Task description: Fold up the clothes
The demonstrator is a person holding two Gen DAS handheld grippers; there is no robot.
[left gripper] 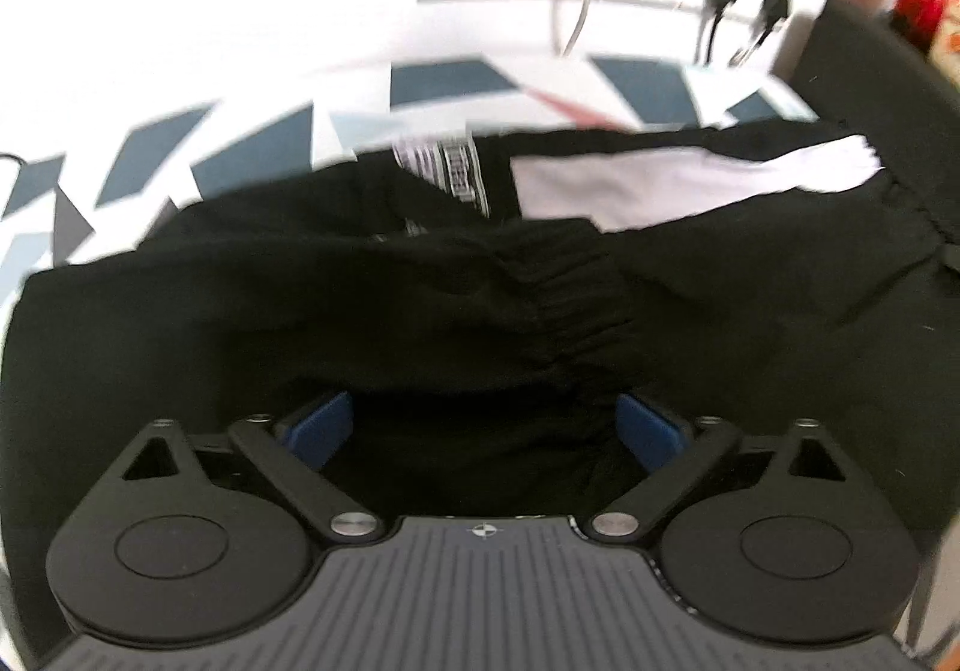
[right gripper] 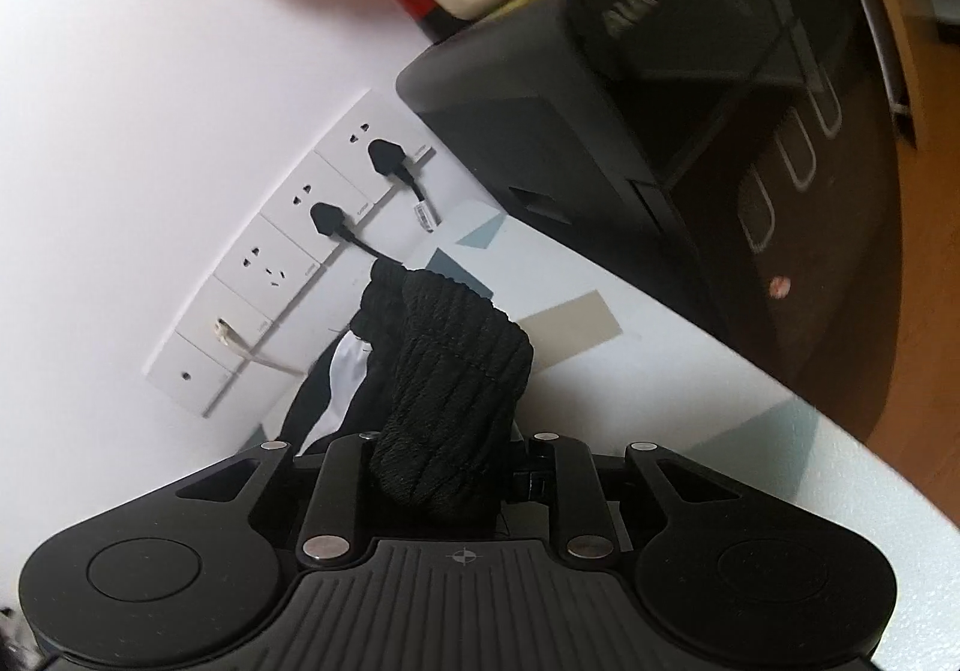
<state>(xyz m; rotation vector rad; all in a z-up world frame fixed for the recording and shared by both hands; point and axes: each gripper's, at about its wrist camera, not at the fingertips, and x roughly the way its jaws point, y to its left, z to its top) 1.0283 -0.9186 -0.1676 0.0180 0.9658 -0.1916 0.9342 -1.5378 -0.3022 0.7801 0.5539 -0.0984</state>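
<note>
Black trousers (left gripper: 420, 311) with one white side panel (left gripper: 678, 185) lie spread on the patterned table (left gripper: 180, 155) beneath my left gripper (left gripper: 485, 431), its jaws spread wide and holding nothing, probably ready to take a fold edge. From my right wrist, one ribbed cuff (right gripper: 456, 389) sits pinched in my right gripper (right gripper: 444, 467), lifted so I can carry it over; two plugs (right gripper: 387, 155) sit in wall sockets behind.
</note>
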